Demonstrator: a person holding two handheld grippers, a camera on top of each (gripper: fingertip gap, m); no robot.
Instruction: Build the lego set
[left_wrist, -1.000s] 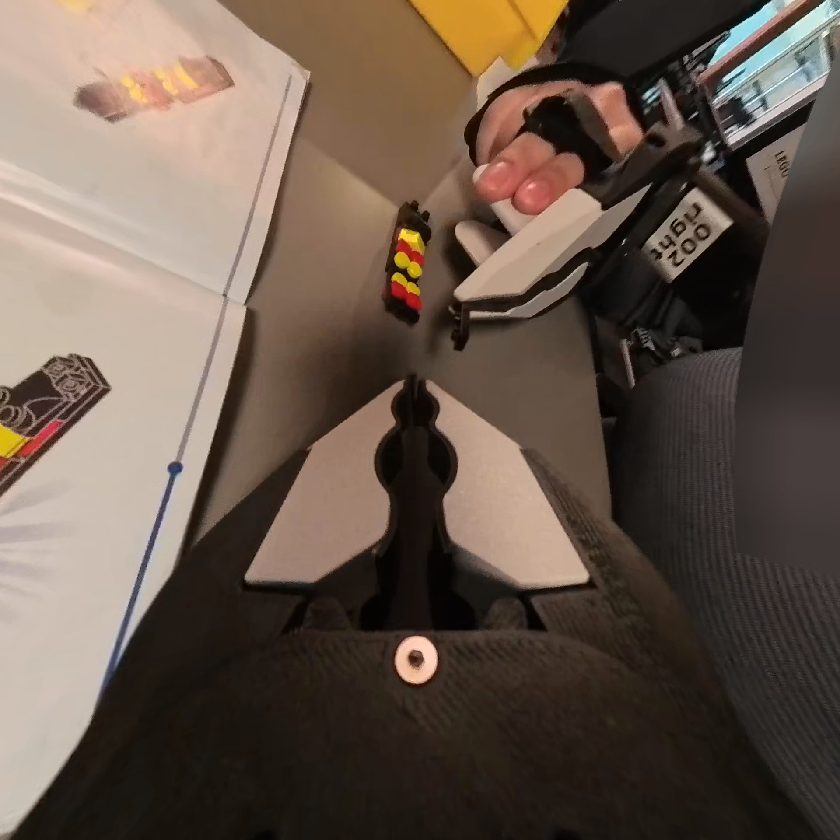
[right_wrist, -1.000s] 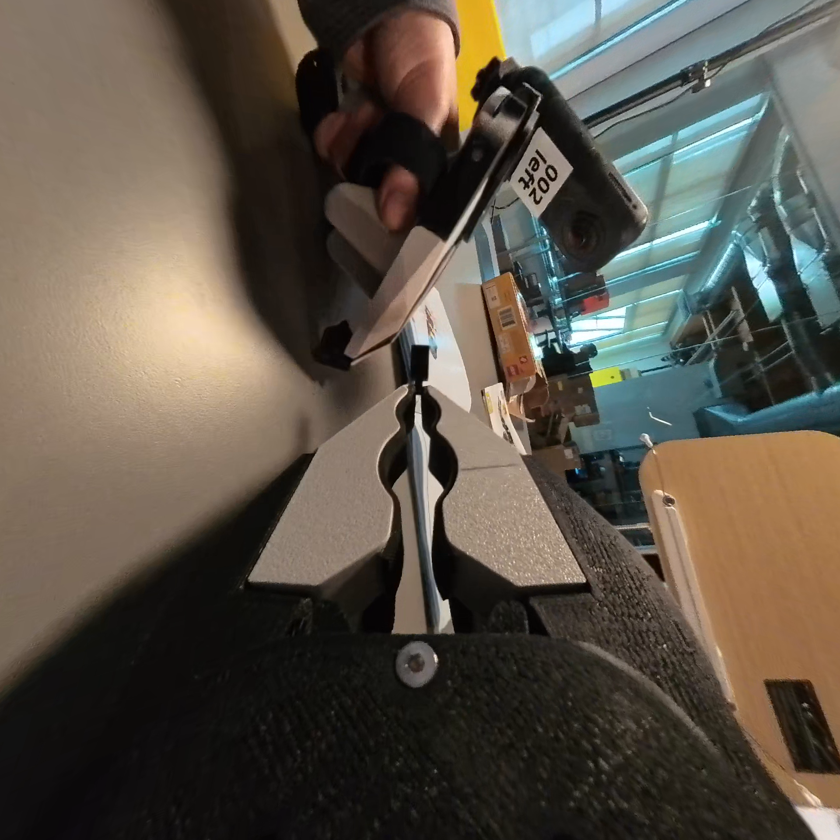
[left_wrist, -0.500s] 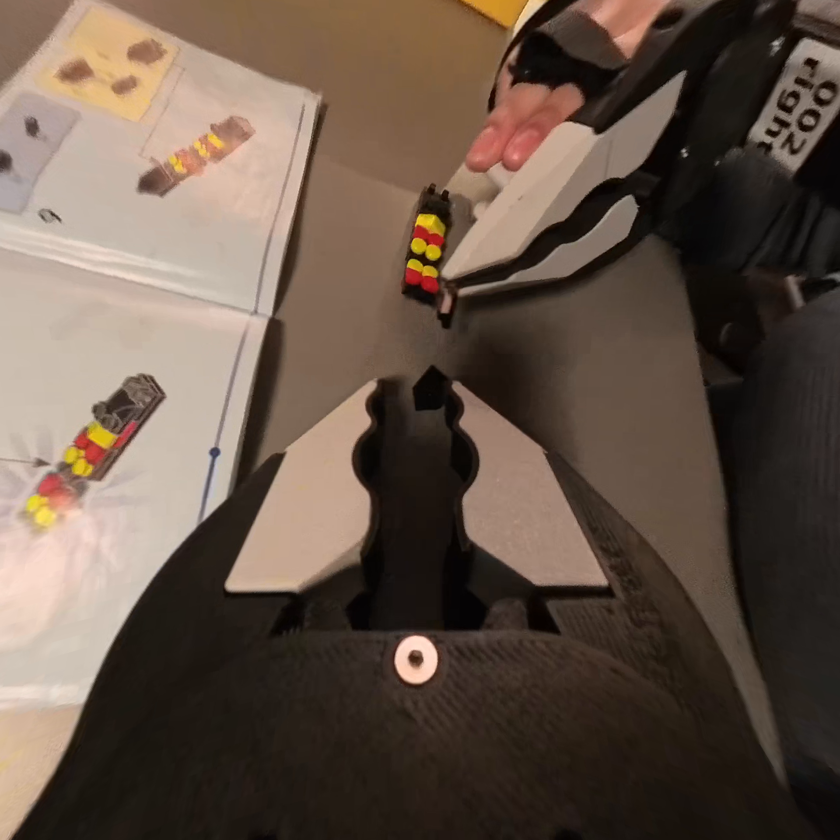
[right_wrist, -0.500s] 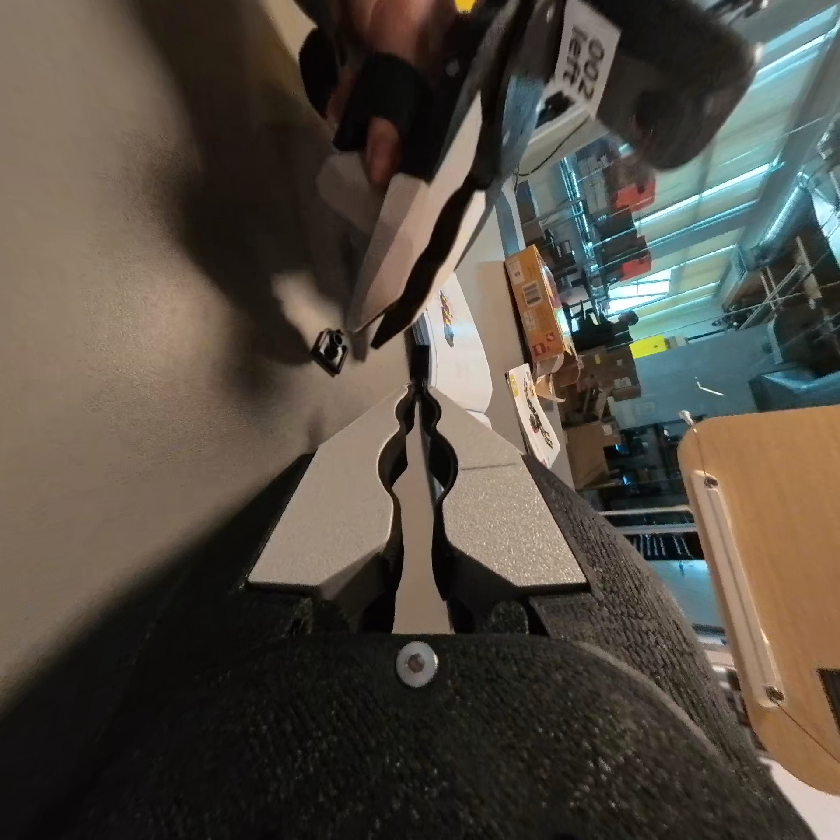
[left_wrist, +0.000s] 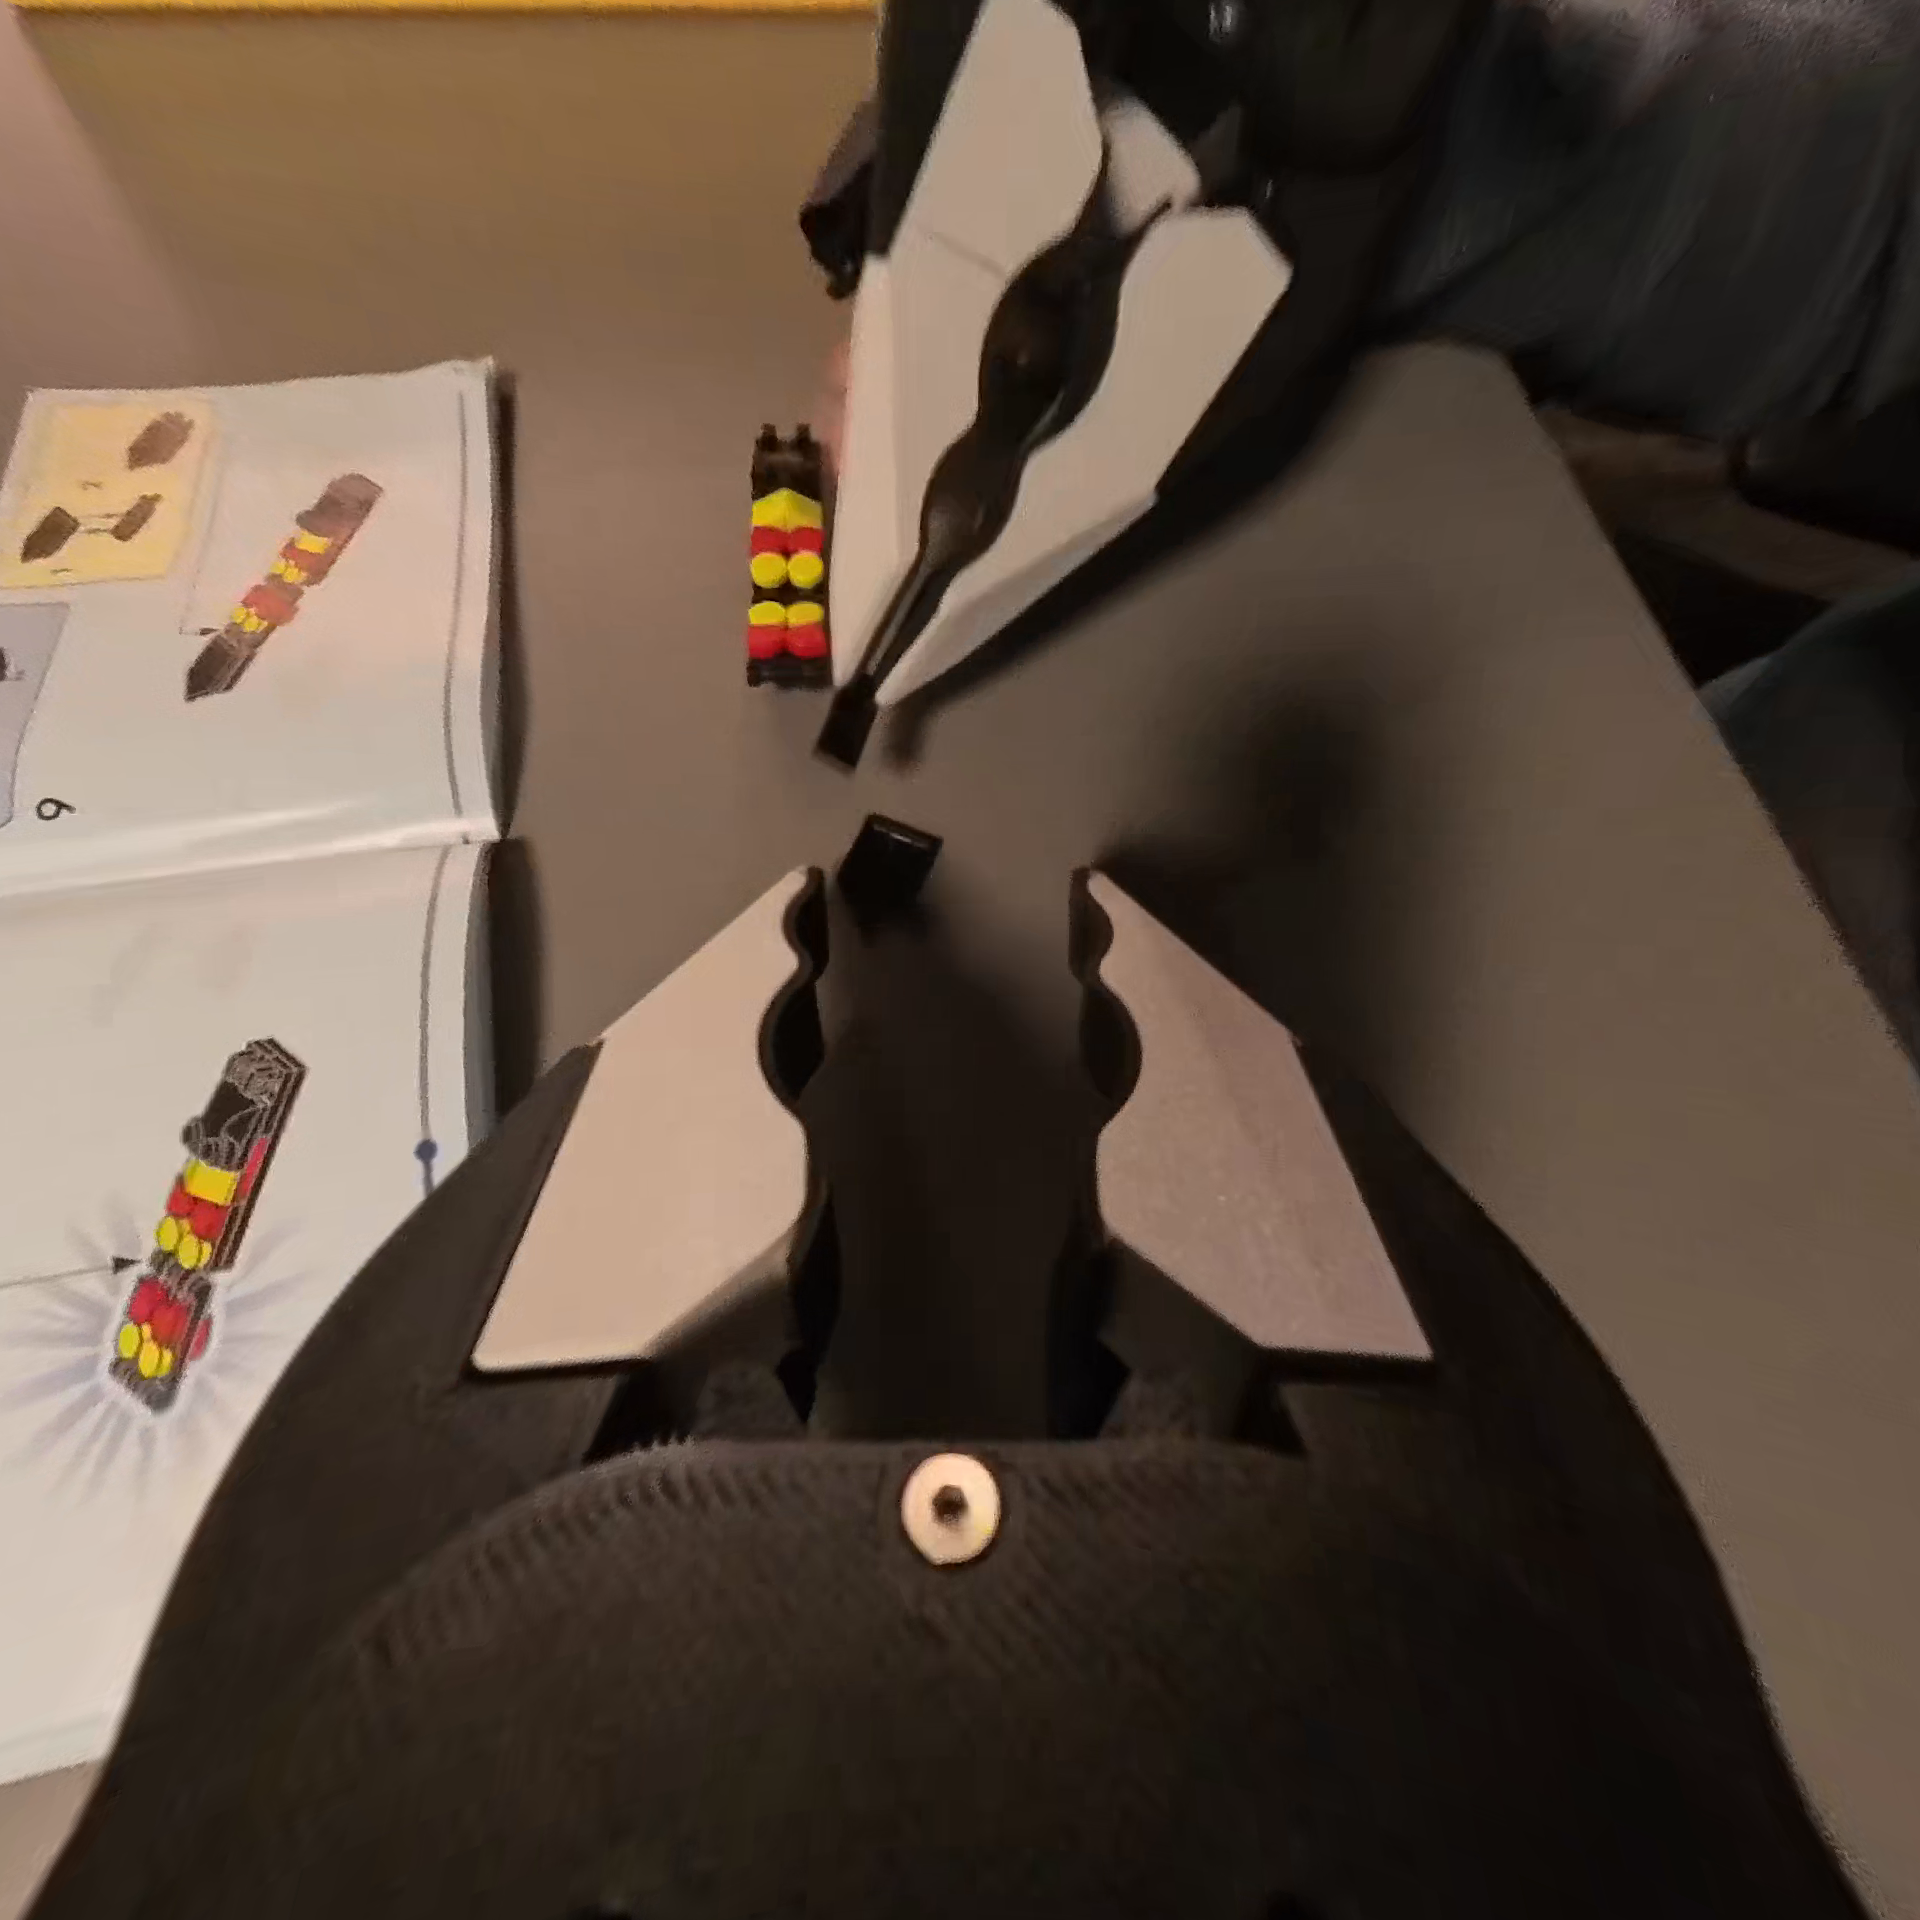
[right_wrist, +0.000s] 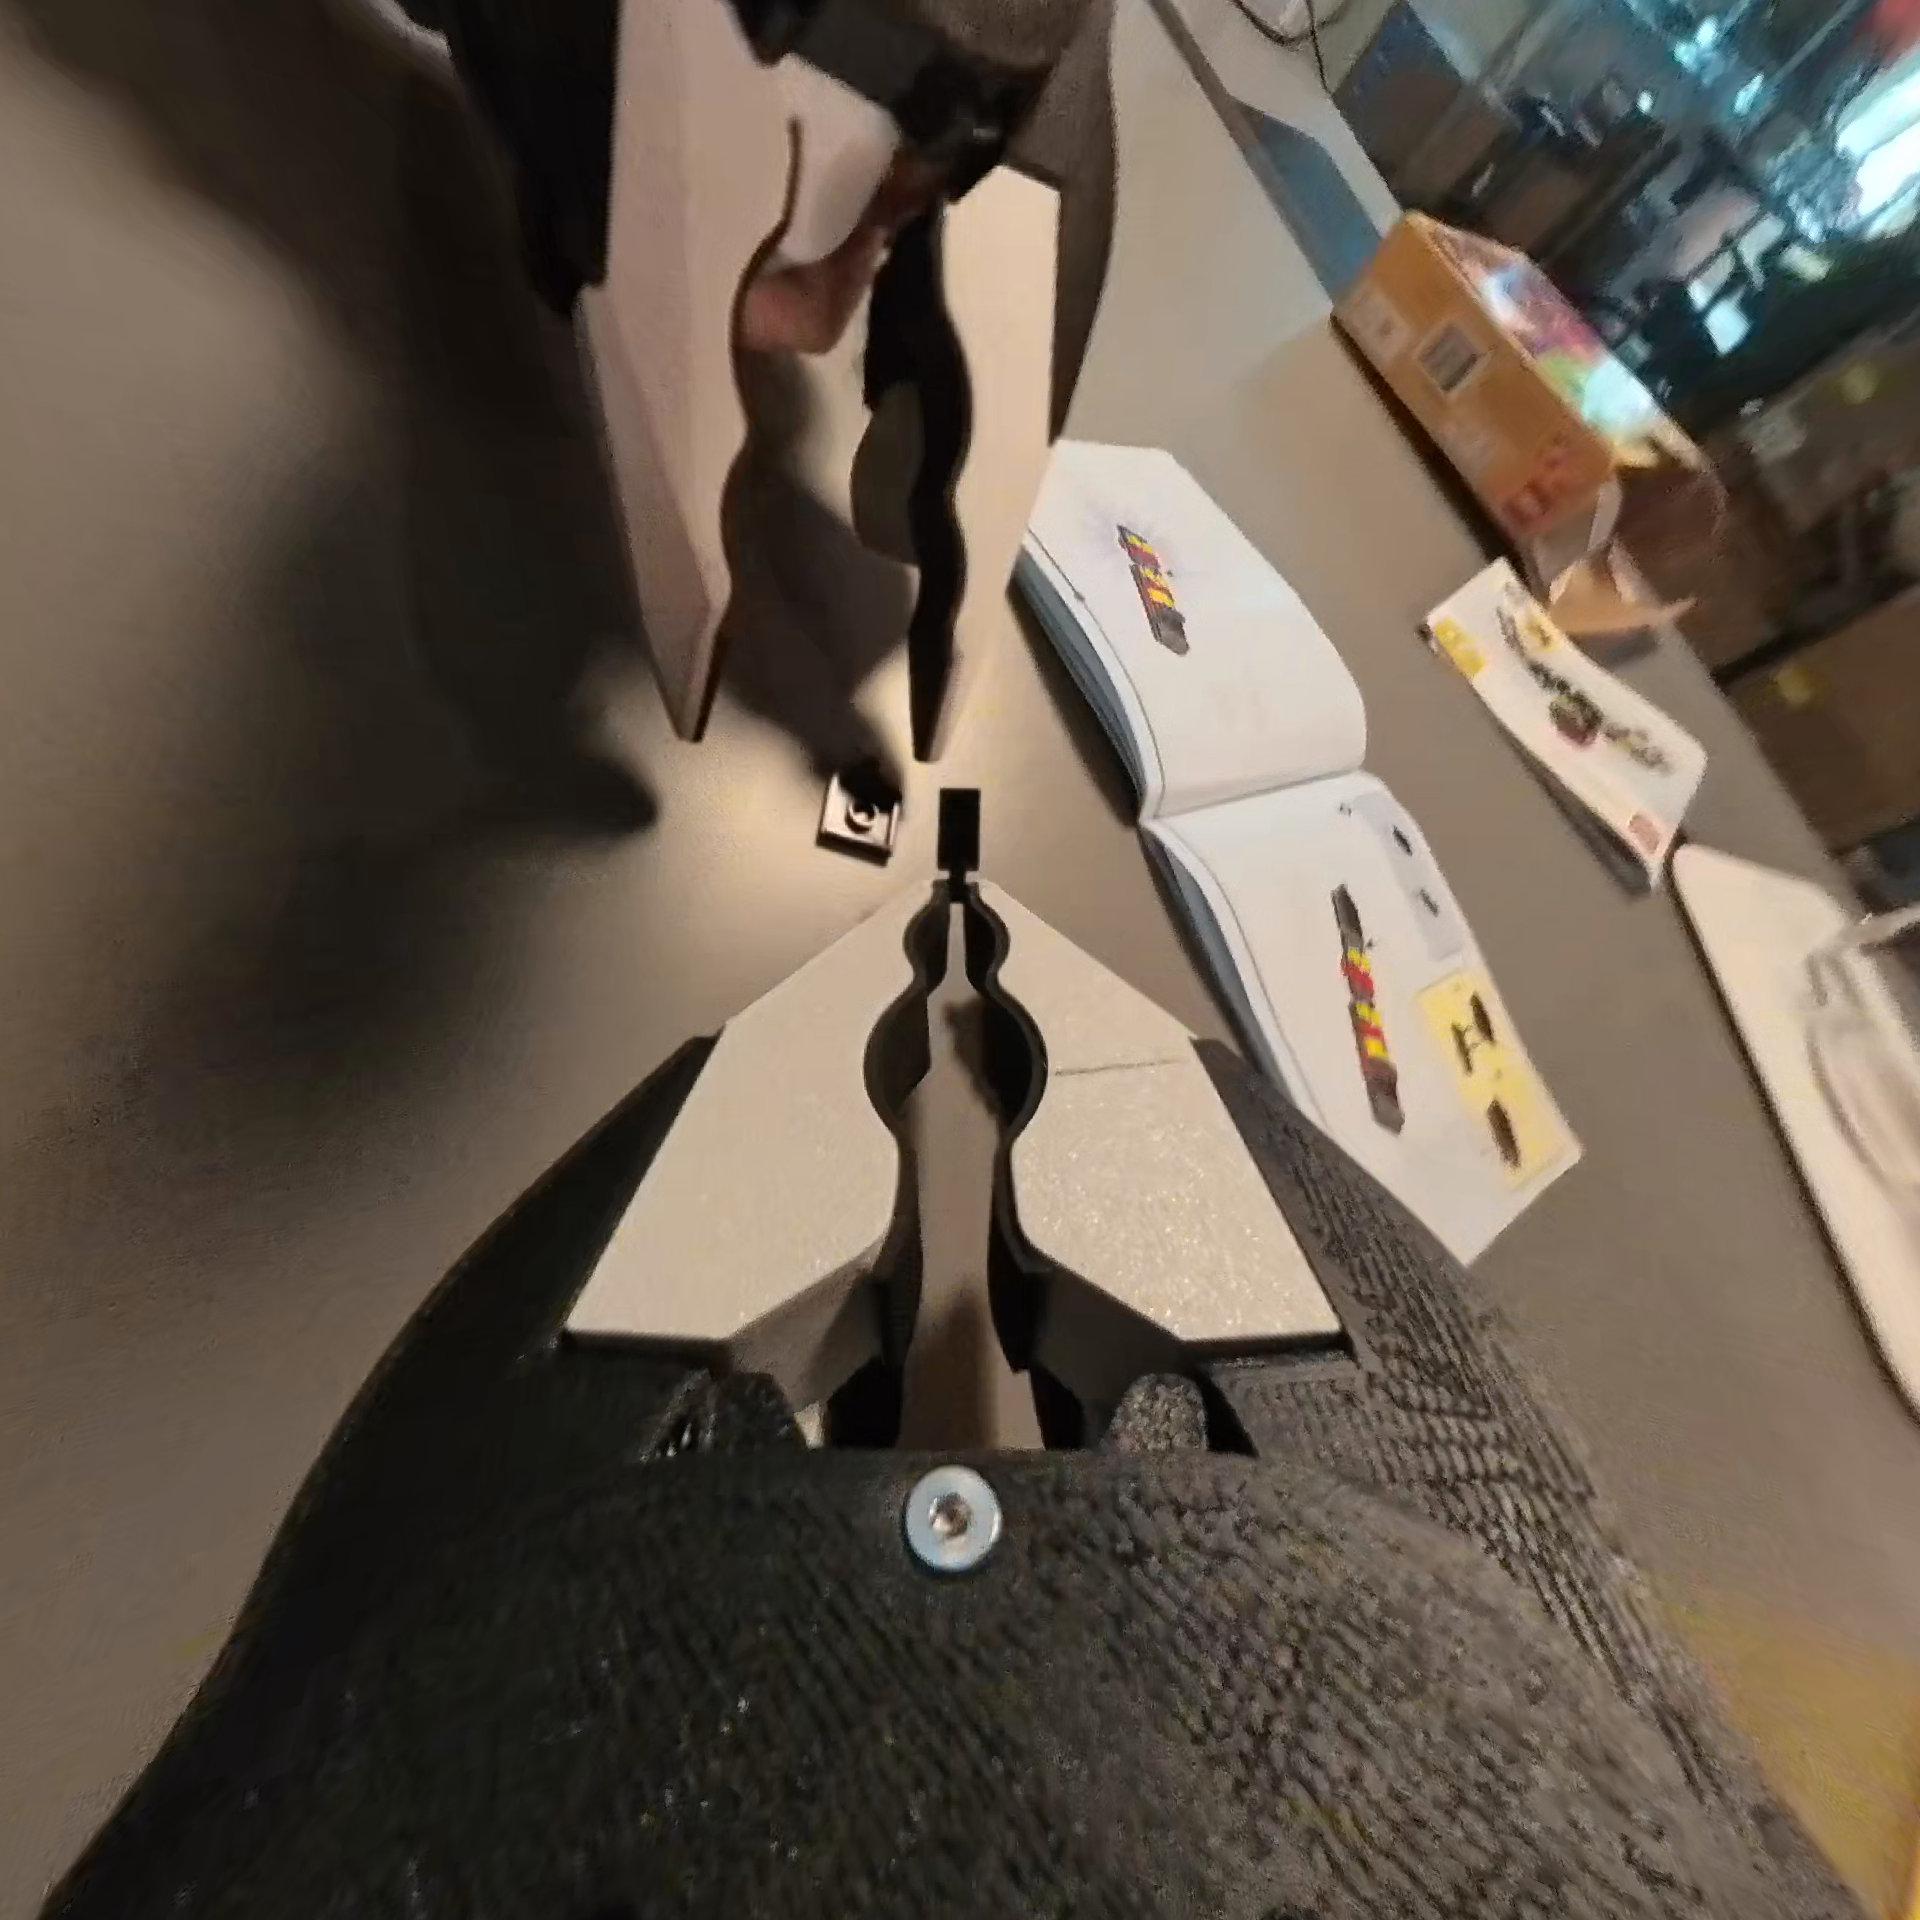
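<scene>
My left gripper (left_wrist: 945, 883) is open and empty just above the dark table (left_wrist: 1299, 831). A small black square plate (left_wrist: 888, 868) lies on the table between its tips, close to the left finger; it also shows in the right wrist view (right_wrist: 860, 821). My right gripper (right_wrist: 956, 883) is shut on a small black piece (right_wrist: 958, 826) that sticks out past its tips, and faces the left gripper (right_wrist: 810, 727) tip to tip. The lego build (left_wrist: 790, 561), black with red and yellow studs, lies flat beside the right gripper (left_wrist: 873, 696).
An open instruction booklet (left_wrist: 260, 727) lies to the left of the build. In the right wrist view (right_wrist: 1247, 727) a cardboard box (right_wrist: 1486, 384), a second leaflet (right_wrist: 1569, 717) and a white mat (right_wrist: 1787, 1039) lie beyond it. The table edge (left_wrist: 1662, 644) runs along the right. The grippers' ends are close to 4 cm from one another.
My left gripper has opened and let go of the small black plate, which now lies on the table. Both grippers have swung round to face each other. The right stays shut on its piece.
</scene>
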